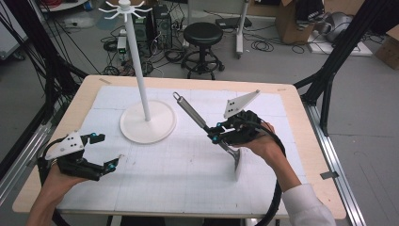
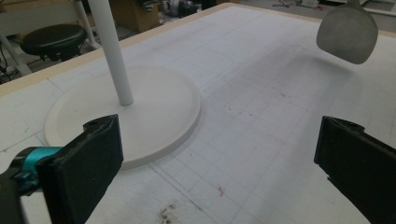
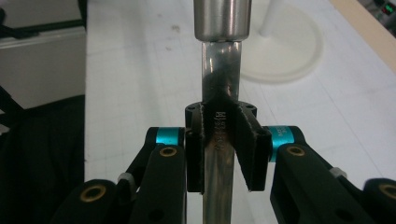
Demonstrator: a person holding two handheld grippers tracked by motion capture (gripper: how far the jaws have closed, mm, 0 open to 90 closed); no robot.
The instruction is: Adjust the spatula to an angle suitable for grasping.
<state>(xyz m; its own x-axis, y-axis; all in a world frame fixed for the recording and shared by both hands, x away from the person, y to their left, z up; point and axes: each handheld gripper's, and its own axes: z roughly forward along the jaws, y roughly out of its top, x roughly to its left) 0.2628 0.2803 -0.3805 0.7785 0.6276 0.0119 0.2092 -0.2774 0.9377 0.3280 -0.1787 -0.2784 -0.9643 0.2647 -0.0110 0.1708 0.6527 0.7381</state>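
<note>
A steel spatula hangs tilted over the white mat, its ringed handle end pointing up and left and its flat blade low near the mat. My right gripper is shut on the spatula's flat shank, just below the round handle. The blade appears far off in the left gripper view. At the mat's front left my left gripper rests open with nothing between its pads. A white hook stand rises from its round base.
The stand's base lies just ahead of my left gripper. The wooden table edge frames the mat. A black stool, cables and boxes sit on the floor behind the table.
</note>
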